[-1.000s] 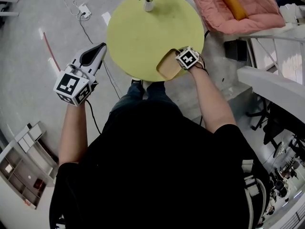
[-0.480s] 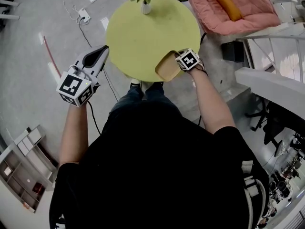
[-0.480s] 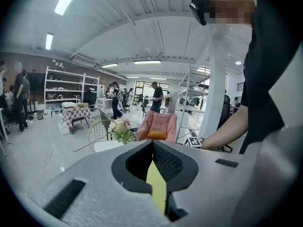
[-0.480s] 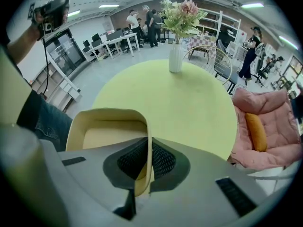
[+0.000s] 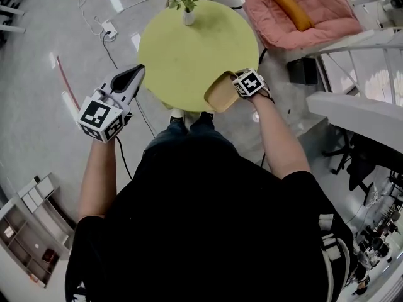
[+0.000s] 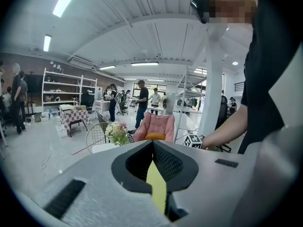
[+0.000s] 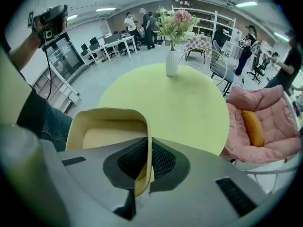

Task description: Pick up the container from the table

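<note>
Head view: the right tool (image 5: 238, 88) was pinched on one wall of the container (image 5: 220, 94), a beige open tray with rounded corners, at the near edge of the round yellow desk (image 5: 195, 49). The container sat tilted; whether its base touched the desk could not be told from above. The left tool (image 5: 132, 74) hung beside the desk's left side, over the floor (image 5: 38, 106), drawn to a point. A vase (image 5: 188, 17) of flowers stood at the far edge.

Left gripper view: the jaws met at their tips with nothing gripped. Only a sliver of yellow desk showed through the gap behind them.

Right gripper view: the jaws were pressed together on the thin rim wall, one pad inside and one outside. The rest of the container hung to the left, partly past the desk's edge.

The container looked light and thin-walled, probably plastic, and stiff enough to keep its shape when held by a single wall. Its smooth skin could slip or swing in so narrow a pinch. A bite lower on the wall, near the middle of a long side, would likely steady it.

No brand, label or lettering showed on the container. The marker cube (image 5: 250, 82) carried only black-and-white squares.
</note>
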A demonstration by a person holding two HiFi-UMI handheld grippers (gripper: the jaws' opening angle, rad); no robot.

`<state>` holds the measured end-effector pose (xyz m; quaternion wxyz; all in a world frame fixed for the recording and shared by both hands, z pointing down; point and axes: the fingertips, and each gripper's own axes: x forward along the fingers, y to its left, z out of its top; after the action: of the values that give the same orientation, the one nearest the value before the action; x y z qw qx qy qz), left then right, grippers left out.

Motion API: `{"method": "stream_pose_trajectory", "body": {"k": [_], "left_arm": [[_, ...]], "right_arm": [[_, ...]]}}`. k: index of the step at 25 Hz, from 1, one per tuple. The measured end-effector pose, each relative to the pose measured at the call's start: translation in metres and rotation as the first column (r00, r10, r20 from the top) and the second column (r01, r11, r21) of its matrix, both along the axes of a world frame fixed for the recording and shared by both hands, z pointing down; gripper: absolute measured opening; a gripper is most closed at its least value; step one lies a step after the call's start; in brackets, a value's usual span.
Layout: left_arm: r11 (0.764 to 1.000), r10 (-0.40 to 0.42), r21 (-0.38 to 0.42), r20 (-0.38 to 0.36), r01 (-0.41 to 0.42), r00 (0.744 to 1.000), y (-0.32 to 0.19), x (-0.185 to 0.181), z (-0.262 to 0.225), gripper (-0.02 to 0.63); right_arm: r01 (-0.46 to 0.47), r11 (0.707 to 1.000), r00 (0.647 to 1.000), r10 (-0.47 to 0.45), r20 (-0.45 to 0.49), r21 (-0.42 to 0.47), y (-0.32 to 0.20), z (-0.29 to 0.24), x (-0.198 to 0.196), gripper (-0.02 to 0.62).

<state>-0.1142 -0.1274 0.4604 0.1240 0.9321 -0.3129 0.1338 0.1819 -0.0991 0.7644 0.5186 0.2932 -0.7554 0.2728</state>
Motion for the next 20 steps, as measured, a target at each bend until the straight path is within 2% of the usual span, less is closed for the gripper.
{"method": "stream_pose_trajectory", "body": {"k": [8, 15, 20], "left_arm": [[0.999, 0.042, 0.029, -0.005, -0.042, 0.999, 0.002, 0.012, -0.012, 0.017], [0.996, 0.083, 0.042, 0.004, -0.083, 0.997, 0.004, 0.017, -0.013, 0.017], [0.991, 0.114, 0.064, 0.017, -0.115, 0.993, 0.01, 0.025, -0.016, 0.017]], "right_arm": [[-0.012, 1.0, 1.0, 0.012, 0.016, -0.005, 0.001, -0.025, -0.003, 0.009], [0.002, 0.998, 0.999, -0.004, 0.036, 0.062, -0.008, -0.069, -0.018, 0.009], [0.002, 0.998, 0.999, -0.005, 0.051, 0.065, -0.007, -0.091, -0.025, 0.009]]}}
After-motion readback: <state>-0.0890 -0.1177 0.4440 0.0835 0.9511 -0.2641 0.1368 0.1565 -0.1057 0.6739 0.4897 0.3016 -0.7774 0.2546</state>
